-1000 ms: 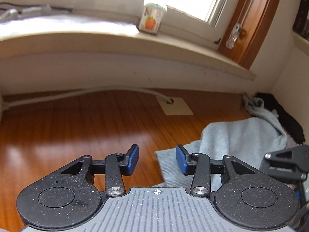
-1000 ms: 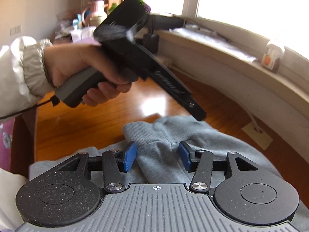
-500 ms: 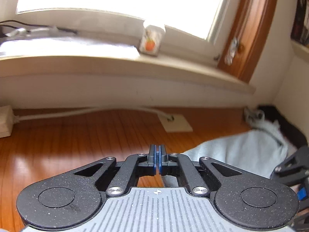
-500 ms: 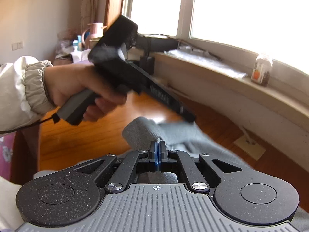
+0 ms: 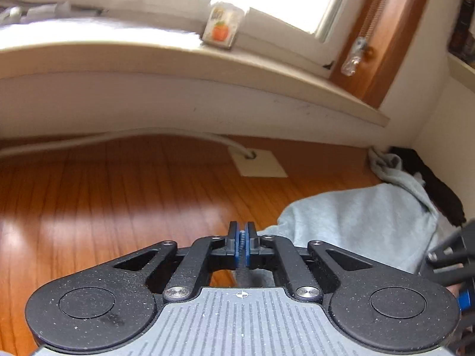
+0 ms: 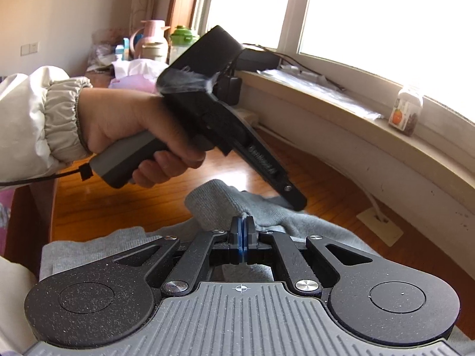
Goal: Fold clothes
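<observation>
While both pairs of blue-padded jaws are pressed together, the left gripper [image 5: 242,244] and the right gripper [image 6: 242,235] each pinch an edge of the light grey knitted sweatshirt [image 6: 234,204], which lies crumpled on the glossy brown wooden floor [image 5: 118,195] below a pale curved windowsill [image 5: 178,62]. A hand [image 6: 130,130] in a cream sleeve holds the left gripper's handle.

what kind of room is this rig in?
Probably a lived-in home room, perhaps a bedroom. A curved bay windowsill holds a jar, a pink thermos stands among household clutter, and a grey sweatshirt lies on the wooden surface.
</observation>
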